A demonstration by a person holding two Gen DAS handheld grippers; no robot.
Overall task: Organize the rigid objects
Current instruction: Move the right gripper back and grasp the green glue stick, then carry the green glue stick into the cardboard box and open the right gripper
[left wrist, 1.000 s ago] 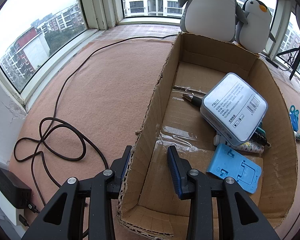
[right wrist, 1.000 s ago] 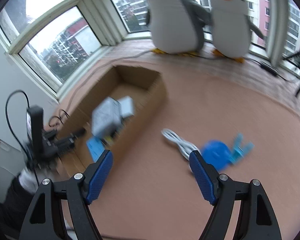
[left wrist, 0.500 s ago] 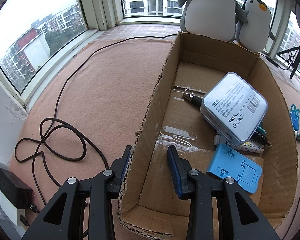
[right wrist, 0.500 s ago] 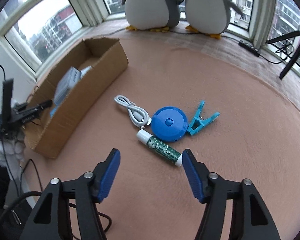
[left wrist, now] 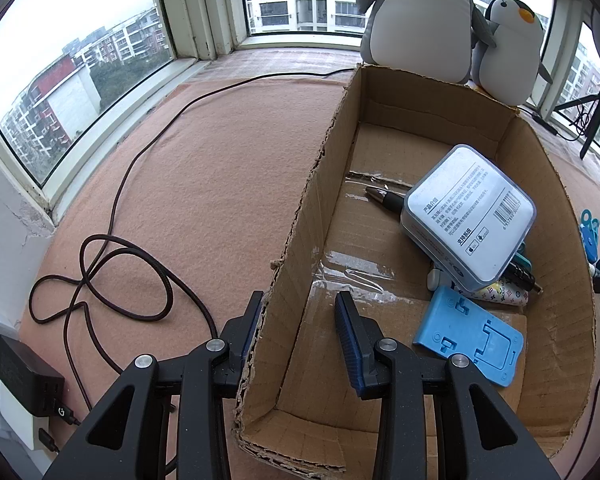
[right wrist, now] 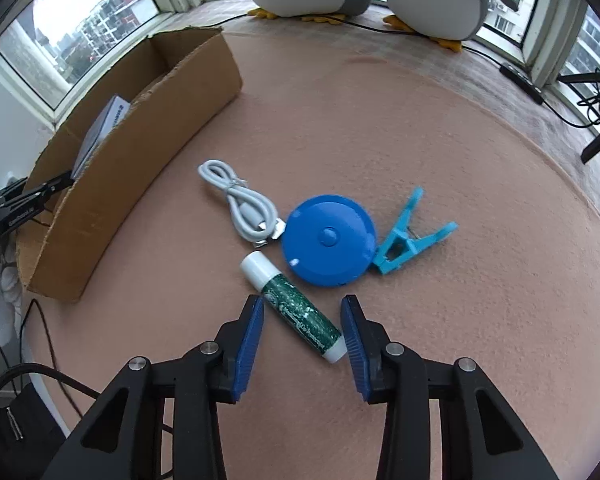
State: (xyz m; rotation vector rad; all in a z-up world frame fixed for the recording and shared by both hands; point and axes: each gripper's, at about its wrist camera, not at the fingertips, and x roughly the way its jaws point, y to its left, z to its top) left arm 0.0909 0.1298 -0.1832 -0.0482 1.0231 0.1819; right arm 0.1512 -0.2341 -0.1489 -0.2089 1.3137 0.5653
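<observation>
Left gripper (left wrist: 300, 330) clamped on the near-left side wall of the open brown cardboard box (left wrist: 552, 184), one finger outside, one inside. In the box: white-and-grey rounded-square plastic case with barcode label (left wrist: 470, 214) lying tilted on top of a black pen (left wrist: 384, 199) and other small items, light blue plastic phone stand (left wrist: 470, 336) flat on the box floor near the front. Box sits on a pinkish felt-covered worktop (left wrist: 220, 168); dark braided cable (left wrist: 112, 248) loops beside it, running to a black charger (left wrist: 24, 376).

Right gripper (right wrist: 302, 332) pointing steeply down, jaws closing around the green glue stick with white ends (right wrist: 296, 306), which lies diagonally between the blue pads; pads not touching it yet. Just beyond the stick: round blue plastic tape measure (right wrist: 328, 240), touching a coiled white USB cable (right wrist: 240, 202) on its left and a light blue plastic clothes peg (right wrist: 406, 240) on its right. Two grey-and-white plush penguins (left wrist: 420, 12) stand by the window behind the box.
</observation>
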